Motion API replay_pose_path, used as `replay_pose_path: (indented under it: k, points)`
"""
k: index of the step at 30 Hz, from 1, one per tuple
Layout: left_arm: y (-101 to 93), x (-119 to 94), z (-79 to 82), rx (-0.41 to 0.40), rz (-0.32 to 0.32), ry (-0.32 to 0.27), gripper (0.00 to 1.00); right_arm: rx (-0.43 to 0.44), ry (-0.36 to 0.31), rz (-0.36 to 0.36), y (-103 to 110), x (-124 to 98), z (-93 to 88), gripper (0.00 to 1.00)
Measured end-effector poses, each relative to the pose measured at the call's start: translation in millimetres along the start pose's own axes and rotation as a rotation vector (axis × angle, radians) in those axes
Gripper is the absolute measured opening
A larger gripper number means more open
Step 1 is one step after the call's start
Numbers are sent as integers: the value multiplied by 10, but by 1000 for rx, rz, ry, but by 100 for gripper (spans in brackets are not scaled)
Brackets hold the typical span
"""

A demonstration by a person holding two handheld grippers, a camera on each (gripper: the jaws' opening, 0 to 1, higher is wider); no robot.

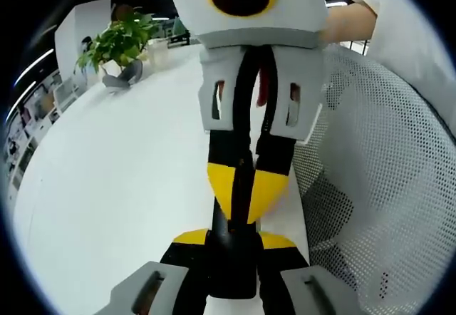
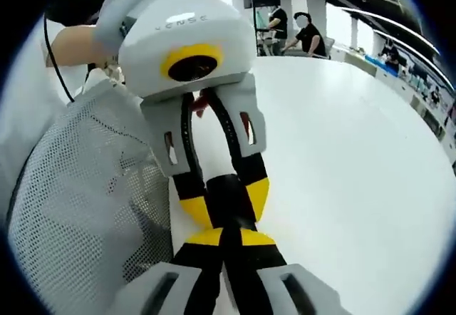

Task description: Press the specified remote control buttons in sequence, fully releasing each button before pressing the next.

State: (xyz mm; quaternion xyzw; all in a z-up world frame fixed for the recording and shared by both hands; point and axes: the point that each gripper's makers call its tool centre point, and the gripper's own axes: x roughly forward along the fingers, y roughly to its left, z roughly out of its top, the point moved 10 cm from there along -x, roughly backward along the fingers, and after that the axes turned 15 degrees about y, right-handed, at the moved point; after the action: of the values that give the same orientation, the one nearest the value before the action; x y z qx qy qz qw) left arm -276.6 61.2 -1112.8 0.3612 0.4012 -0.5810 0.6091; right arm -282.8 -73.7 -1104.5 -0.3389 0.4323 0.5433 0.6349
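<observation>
My grippers' bodies [image 1: 253,87] look like matt grey-white plastic, tips glossy yellow and black. Table top [image 1: 121,179] smooth, white, faintly sheened. Chair back [image 1: 385,187] white perforated mesh. Remote control [image 1: 231,258] smooth black plastic.

Remote control [image 1: 231,258] between the left gripper [image 1: 233,241]'s jaws, running straight ahead into the right gripper [image 1: 246,195], tip to tip just beyond. Table [image 1: 121,187] under and left of the jaws; potted plant [image 1: 117,44] far ahead on the left, on the table. Mesh chair back [image 1: 385,187] close on the right. From the right gripper view: chair left of the jaws, table right, seated people [image 2: 308,33] far ahead behind it.
</observation>
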Motion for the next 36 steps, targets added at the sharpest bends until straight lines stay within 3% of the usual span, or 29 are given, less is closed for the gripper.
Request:
replay_pose_path:
  k: [2, 5, 8, 14, 17, 22, 24, 25, 26, 30, 33, 36]
  points:
    - [-1, 1, 1, -9, -1, -1, 24, 6, 14, 4, 6, -10, -64, 21]
    - [-8, 5, 3, -4, 6, 2, 24, 80, -3, 18, -18, -46, -175, 25]
    - [-11, 3, 10, -7, 8, 5, 24, 98, 10, 19, -44, -46, -260, 28]
    - [-11, 4, 17, -14, 9, 8, 24, 35, 43, 10, -54, -6, -231, 27]
    - [-8, 2, 6, -81, 2, -14, 24, -28, 76, 4, -77, 14, -194, 24]
    - [-35, 15, -16, -119, 24, -49, 25, -20, 74, 10, -99, 12, -202, 24]
    - [-59, 25, -16, -165, 41, -75, 26, -18, 73, 9, -101, 14, -207, 24]
    - [-78, 32, -16, -229, 42, -97, 27, -15, 75, 9, -101, 14, -207, 24]
    - [-99, 33, -26, -273, 21, -130, 31, -16, 78, 6, -101, 15, -207, 24]
    - [-118, -42, -83, -378, 57, -188, 43, 9, 70, -1, -96, 13, -217, 24]
    - [-84, -238, -73, -455, 138, -309, 44, 24, 60, -1, -96, 12, -231, 24]
    - [-77, -410, -84, -468, 226, -377, 51, 39, 54, 3, -99, 13, -235, 24]
